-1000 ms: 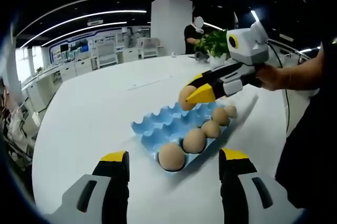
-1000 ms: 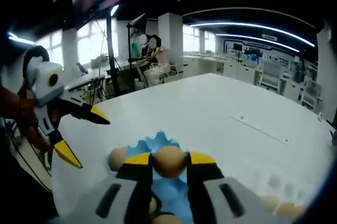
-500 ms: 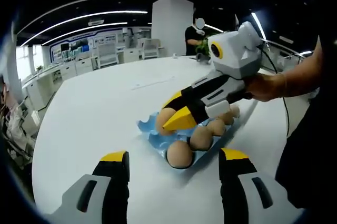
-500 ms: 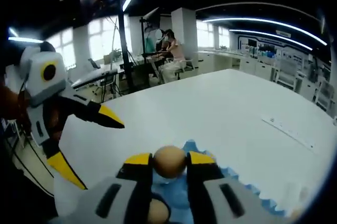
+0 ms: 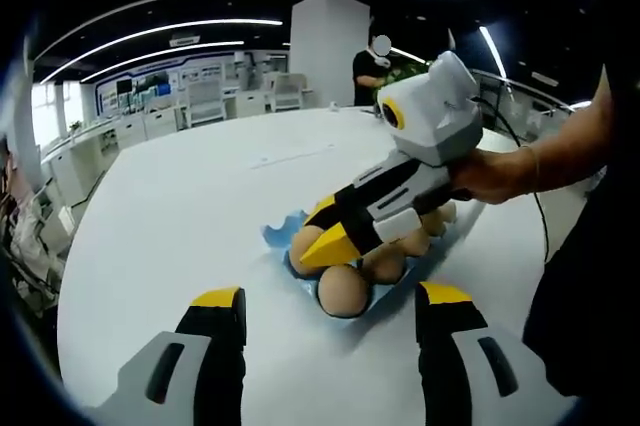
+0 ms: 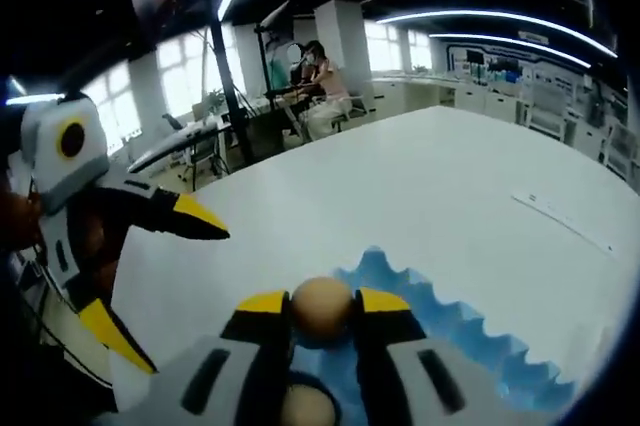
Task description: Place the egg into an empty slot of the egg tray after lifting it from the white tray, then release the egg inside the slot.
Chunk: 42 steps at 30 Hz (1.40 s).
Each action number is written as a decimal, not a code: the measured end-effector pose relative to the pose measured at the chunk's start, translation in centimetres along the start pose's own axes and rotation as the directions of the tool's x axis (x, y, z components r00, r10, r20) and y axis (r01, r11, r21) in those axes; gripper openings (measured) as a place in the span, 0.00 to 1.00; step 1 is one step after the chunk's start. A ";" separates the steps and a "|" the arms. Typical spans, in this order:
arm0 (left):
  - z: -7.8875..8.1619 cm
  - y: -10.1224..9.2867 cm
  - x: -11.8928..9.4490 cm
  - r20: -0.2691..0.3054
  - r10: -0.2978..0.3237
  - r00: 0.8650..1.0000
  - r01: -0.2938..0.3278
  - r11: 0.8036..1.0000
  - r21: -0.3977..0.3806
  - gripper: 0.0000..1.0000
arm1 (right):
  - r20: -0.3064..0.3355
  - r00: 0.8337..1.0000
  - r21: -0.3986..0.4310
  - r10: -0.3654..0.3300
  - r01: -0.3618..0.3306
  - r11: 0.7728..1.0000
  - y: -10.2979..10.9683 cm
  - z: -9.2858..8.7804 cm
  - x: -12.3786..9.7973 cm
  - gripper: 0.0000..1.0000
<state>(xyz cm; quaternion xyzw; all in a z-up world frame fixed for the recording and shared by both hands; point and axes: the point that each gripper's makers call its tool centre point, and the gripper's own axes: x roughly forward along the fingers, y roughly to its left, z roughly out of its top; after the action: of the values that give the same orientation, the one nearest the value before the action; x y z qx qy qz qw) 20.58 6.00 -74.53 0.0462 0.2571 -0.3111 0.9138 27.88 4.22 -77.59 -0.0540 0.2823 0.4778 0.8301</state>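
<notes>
A blue egg tray (image 5: pixel 281 237) lies on the white table, with a row of brown eggs (image 5: pixel 343 291) along its near side. My right gripper (image 5: pixel 322 242) reaches in from the right, shut on a brown egg (image 5: pixel 303 244) and held low over the tray's left end. In the right gripper view, that egg (image 6: pixel 322 304) sits between the yellow fingertips of my right gripper (image 6: pixel 324 308), just above the blue tray (image 6: pixel 455 338). Another egg (image 6: pixel 305 408) lies in a slot below it. My left gripper (image 5: pixel 331 298) hovers open in front of the tray, and the left gripper (image 6: pixel 150 274) also appears open with nothing between its jaws.
The white table (image 5: pixel 170 206) stretches wide to the left and far side. A hand (image 5: pixel 500 172) holds the right gripper. A person (image 5: pixel 368 64) stands far behind by a plant; seated people (image 6: pixel 318 86) are at desks. A thin strip (image 6: pixel 560 222) lies on the table.
My right gripper has carried the egg down and toward the tray's near-left end, and it is now close over a slot. The left gripper has stayed open and still.
</notes>
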 end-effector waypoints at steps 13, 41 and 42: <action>0.0 0.3 0.1 0.001 0.004 1.000 -0.004 1.000 0.002 0.69 | -0.019 0.999 -0.013 0.040 -0.040 0.999 0.2 -0.1 0.0 0.25; 0.3 -0.5 0.3 -0.003 0.006 1.000 -0.006 1.000 0.023 0.68 | 0.097 0.994 0.021 -0.043 0.041 0.999 -1.8 -0.5 -5.3 0.25; 0.4 -0.6 0.4 -0.002 0.005 1.000 -0.005 1.000 0.025 0.68 | 0.101 0.994 0.025 -0.049 0.046 0.999 -2.1 -0.7 -5.8 0.25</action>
<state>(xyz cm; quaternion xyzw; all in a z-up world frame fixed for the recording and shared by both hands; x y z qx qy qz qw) 20.64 5.19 -74.32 0.0586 0.2540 -0.3120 0.9136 27.06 -1.56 -75.55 -0.0268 0.2438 0.4568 0.8551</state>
